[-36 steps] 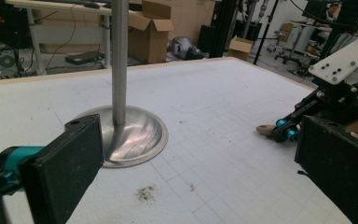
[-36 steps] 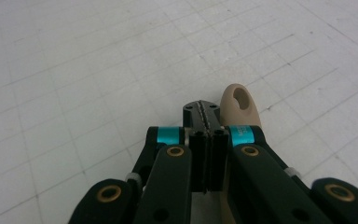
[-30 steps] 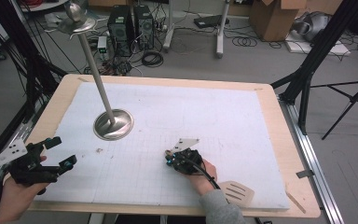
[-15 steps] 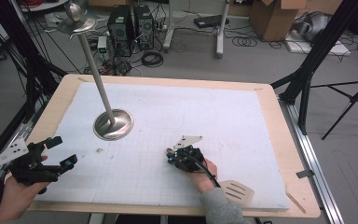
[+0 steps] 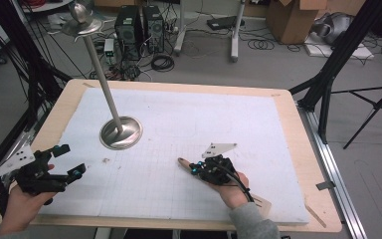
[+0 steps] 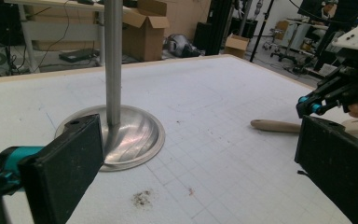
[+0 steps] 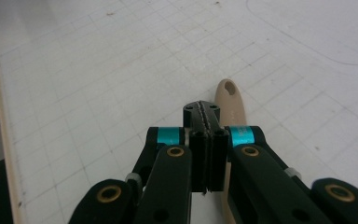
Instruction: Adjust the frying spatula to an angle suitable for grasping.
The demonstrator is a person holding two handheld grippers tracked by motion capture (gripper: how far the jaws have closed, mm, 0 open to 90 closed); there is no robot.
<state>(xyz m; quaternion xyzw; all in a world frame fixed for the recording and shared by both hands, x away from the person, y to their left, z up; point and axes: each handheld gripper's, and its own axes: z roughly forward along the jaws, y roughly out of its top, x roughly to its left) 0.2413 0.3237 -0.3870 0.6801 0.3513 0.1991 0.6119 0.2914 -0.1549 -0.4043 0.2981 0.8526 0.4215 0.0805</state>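
Under the right gripper (image 7: pixel 206 114), shut, a spatula's holed handle (image 7: pixel 229 100).

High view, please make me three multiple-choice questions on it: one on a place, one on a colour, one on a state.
1. Where does the metal stand's round base sit?
A. left part of the white mat
B. right edge of the table
C. the floor

2. What colour is the spatula handle?
A. red
B. pale wood
C. black

3. How do the left gripper jaws stand?
A. shut on the pole
B. shut on the spatula
C. open, nothing between them

Key: 1 A, the base rests on the mat's left part; 2 B, the handle is light wood; 3 C, bare mat shows between the jaws.
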